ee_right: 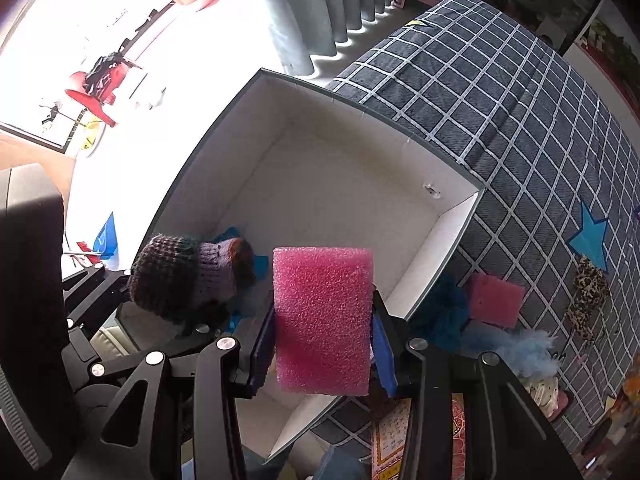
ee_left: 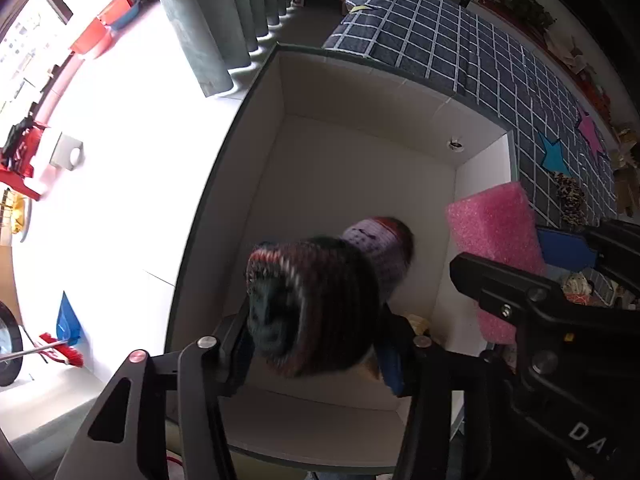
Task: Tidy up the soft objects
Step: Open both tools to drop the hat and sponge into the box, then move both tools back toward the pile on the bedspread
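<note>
My left gripper point(ee_left: 316, 332) is shut on a dark striped knit hat point(ee_left: 316, 300) with a purple end, held over the near left part of a white open box point(ee_left: 360, 152). The hat point(ee_right: 184, 276) and the box point(ee_right: 340, 184) also show in the right wrist view. My right gripper point(ee_right: 324, 352) is shut on a pink foam block point(ee_right: 322, 320) and holds it above the box's near right side. The block also shows in the left wrist view point(ee_left: 492, 224). A blue cloth point(ee_right: 260, 260) lies in the box under the hat.
The box sits against a grey checked cloth surface point(ee_right: 520, 120) with blue point(ee_right: 590, 236) and pink star patches. On it lie another pink foam piece point(ee_right: 494, 298), a teal fluffy item point(ee_right: 440, 308), light blue fluff point(ee_right: 520, 344) and a leopard-print scrunchie point(ee_right: 586, 292). Curtains point(ee_left: 224, 12) hang behind.
</note>
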`<action>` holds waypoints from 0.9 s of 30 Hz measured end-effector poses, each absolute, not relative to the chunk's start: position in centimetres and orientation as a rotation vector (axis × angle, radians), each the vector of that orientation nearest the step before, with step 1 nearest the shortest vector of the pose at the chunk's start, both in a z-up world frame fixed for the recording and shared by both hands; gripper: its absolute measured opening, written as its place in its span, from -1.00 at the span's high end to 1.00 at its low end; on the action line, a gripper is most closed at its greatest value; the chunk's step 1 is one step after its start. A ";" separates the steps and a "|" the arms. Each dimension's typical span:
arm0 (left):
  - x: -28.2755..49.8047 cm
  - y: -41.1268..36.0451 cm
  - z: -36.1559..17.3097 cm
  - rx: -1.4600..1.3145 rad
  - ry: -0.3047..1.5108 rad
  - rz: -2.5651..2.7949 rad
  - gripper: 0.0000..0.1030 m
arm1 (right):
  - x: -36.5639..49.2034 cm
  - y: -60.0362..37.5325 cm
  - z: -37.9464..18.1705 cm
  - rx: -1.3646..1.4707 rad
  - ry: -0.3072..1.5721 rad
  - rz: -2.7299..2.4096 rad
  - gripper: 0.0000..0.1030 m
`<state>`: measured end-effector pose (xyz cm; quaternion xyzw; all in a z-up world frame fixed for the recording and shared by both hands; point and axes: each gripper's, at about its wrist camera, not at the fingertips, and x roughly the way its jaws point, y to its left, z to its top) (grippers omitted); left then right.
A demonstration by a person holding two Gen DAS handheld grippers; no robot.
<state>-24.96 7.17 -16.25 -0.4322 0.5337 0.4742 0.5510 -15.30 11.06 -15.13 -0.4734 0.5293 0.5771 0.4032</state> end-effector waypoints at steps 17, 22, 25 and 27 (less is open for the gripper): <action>-25.8 7.4 -15.8 -1.121 1.122 1.068 -0.99 | -13.1 10.5 -13.0 -1.078 1.369 1.432 -1.00; -24.6 7.4 -14.8 -1.160 1.082 0.989 -0.99 | -11.3 10.1 -11.9 -1.010 1.404 1.410 -1.00; -23.0 7.4 -13.5 -1.137 1.064 0.929 -0.99 | -9.1 9.5 -10.6 -0.952 1.415 1.381 -1.00; -21.5 7.4 -12.7 -1.123 1.055 0.881 -0.99 | -7.6 9.2 -9.9 -0.920 1.420 1.366 -1.00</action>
